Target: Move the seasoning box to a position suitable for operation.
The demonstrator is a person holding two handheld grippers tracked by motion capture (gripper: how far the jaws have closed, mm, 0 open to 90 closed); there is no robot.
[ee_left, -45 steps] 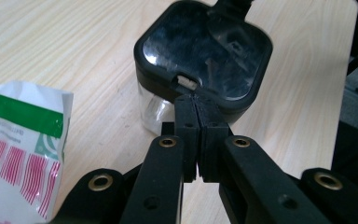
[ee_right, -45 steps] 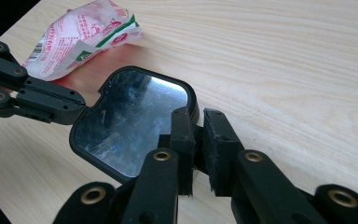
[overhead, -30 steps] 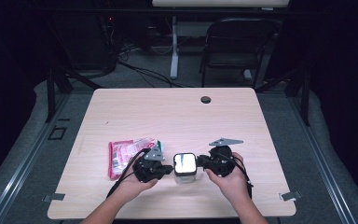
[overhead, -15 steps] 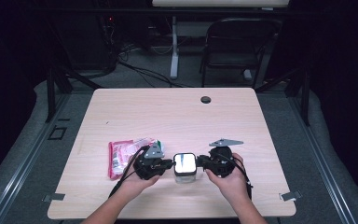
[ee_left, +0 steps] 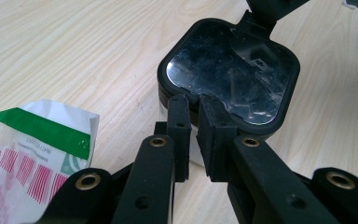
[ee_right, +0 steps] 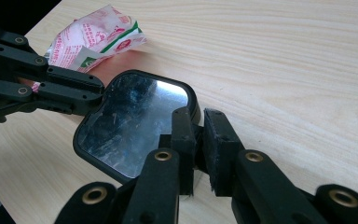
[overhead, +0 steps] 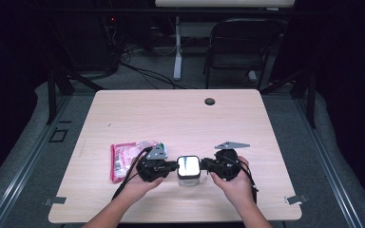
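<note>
Pinching opposite rim tabs, left tongs (overhead: 172, 165) and right tongs (overhead: 205, 165), nearly closed, hold the mirror-topped box (overhead: 188, 166); rigid, light, glossy top scratch-prone, so grip the rim.

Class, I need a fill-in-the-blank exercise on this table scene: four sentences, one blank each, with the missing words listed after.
1. Both grippers meet at a container whose lid has a shiny, ____ top.
2. The left gripper and the right gripper meet the lid from ____ sides.
3. The packet beside the left gripper is mostly ____ in colour.
4. The dark round hole lies near the table's ____ edge.

Missing words: mirror-like; opposite; pink; far
</note>
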